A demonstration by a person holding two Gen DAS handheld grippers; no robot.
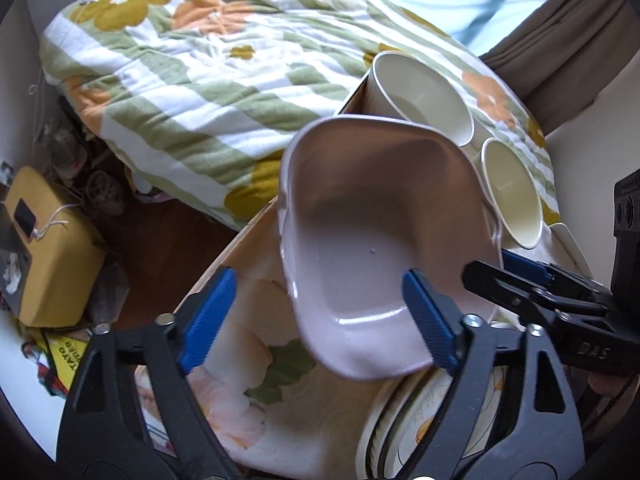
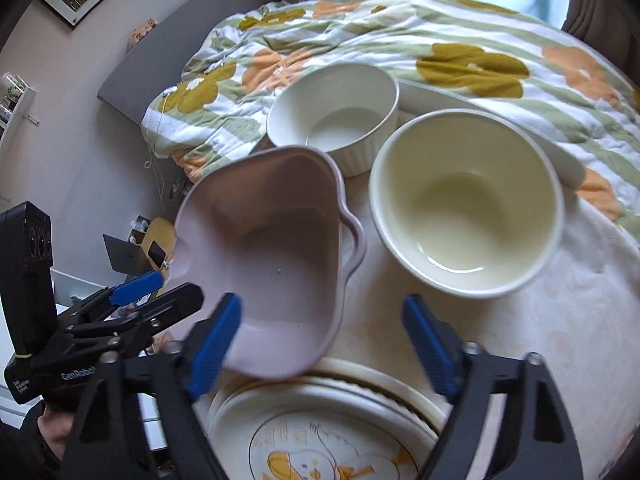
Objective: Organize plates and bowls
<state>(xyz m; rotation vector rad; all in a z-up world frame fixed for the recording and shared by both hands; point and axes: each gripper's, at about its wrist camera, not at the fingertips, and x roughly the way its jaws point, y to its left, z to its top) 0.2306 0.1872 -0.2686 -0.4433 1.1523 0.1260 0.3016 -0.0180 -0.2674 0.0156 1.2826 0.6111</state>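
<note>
**Both tongs gape around a tilted pink dish above the plate stack**

The left tongs (image 1: pixel 320 280) stand wide apart: one blue pad lies across the near corner of the pink handled dish (image 1: pixel 380 220), the other is well clear of it over the desk (image 1: pixel 240 360). The right tongs (image 2: pixel 323 302) are apart too, with one pad over the dish's low edge and the other above bare cloth. Neither pair presses on the dish. It is steeply tilted, its low end just over the stack of plates (image 2: pixel 320 432) at the desk's near edge; what bears it I cannot tell. Just beyond sit a cream bowl (image 2: pixel 468 204) and, touching the dish's far rim in the right wrist view, a white ribbed bowl (image 2: pixel 332 112). Behind the desk lies a flowered quilt (image 1: pixel 200 80) on a bed.
</note>
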